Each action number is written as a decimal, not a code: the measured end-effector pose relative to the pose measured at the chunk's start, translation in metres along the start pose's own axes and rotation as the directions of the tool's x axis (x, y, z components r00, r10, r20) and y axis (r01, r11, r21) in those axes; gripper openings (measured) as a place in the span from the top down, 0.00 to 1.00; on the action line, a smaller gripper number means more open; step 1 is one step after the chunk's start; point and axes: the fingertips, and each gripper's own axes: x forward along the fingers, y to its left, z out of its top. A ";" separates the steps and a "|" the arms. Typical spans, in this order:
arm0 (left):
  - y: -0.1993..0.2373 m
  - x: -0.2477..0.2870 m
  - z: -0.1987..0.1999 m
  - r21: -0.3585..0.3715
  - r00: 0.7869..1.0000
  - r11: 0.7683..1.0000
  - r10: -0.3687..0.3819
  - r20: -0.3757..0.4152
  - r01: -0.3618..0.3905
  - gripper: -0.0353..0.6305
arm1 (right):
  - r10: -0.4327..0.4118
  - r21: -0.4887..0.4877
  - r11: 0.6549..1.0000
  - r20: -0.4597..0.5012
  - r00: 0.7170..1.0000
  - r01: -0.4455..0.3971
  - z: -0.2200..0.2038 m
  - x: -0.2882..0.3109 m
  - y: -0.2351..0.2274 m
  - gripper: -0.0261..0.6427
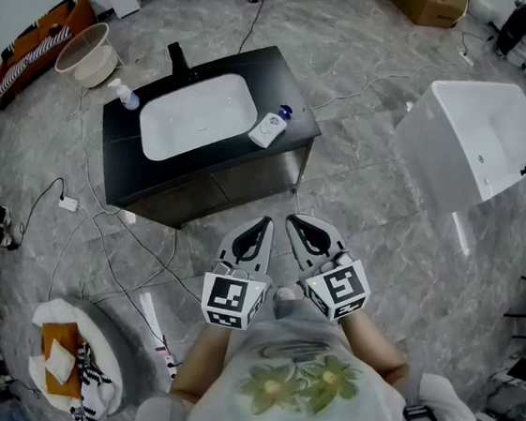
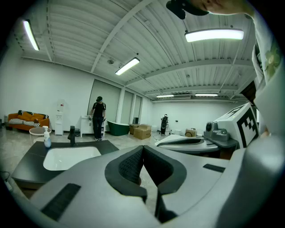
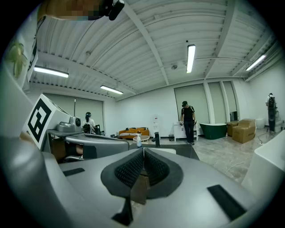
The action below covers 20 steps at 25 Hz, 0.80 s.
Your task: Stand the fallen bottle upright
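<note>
The fallen bottle (image 1: pixel 269 128), white with a blue cap, lies on its side on the black vanity top (image 1: pixel 293 114), right of the white sink (image 1: pixel 196 115). A second small bottle (image 1: pixel 123 95) stands upright at the sink's left, near the black faucet (image 1: pixel 178 56). Both grippers are held close to the person's chest, well short of the vanity. My left gripper (image 1: pixel 263 224) (image 2: pixel 142 149) is shut with nothing in it. My right gripper (image 1: pixel 296 223) (image 3: pixel 143 151) is shut and empty too. In both gripper views the jaws hide the fallen bottle; the upright bottle (image 2: pixel 46 137) (image 3: pixel 139 140) shows.
Cables (image 1: pixel 100 233) trail over the grey floor in front of the vanity. A white bathtub (image 1: pixel 478 144) stands at the right, a round basin (image 1: pixel 83 52) and an orange sofa (image 1: pixel 37 38) at the far left. A person (image 2: pixel 98 118) stands at the back.
</note>
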 end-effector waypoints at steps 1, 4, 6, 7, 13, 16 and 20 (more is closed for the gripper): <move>0.007 0.002 0.001 0.006 1.000 1.000 -0.002 -0.003 0.002 0.92 | 0.001 0.010 1.000 0.003 1.000 -0.001 0.002 0.008 -0.001 0.90; 0.032 0.008 0.004 0.015 1.000 1.000 -0.005 -0.011 0.005 0.92 | 0.012 0.043 0.999 0.008 1.000 -0.013 0.007 0.031 -0.004 0.90; 0.049 0.013 0.006 0.010 1.000 1.000 -0.004 -0.010 0.004 0.92 | 0.027 0.062 0.998 0.003 1.000 -0.027 0.011 0.046 -0.006 0.90; 0.057 0.016 0.007 0.007 1.000 1.000 -0.005 -0.010 0.005 0.92 | 0.034 0.071 0.997 -0.002 0.999 -0.034 0.013 0.054 -0.007 0.90; 0.095 0.034 0.025 0.017 0.999 0.999 -0.038 0.007 0.038 0.92 | 0.056 0.139 0.989 0.015 0.998 -0.057 0.031 0.095 -0.013 0.89; 0.109 0.041 0.031 0.022 0.998 0.998 -0.066 0.018 0.066 0.92 | 0.040 0.157 0.987 -0.003 0.999 -0.039 0.031 0.111 -0.015 0.89; 0.116 0.039 0.035 0.032 0.993 0.993 -0.111 0.040 0.110 0.92 | 0.008 0.163 0.987 -0.040 0.999 -0.002 0.022 0.119 -0.012 0.89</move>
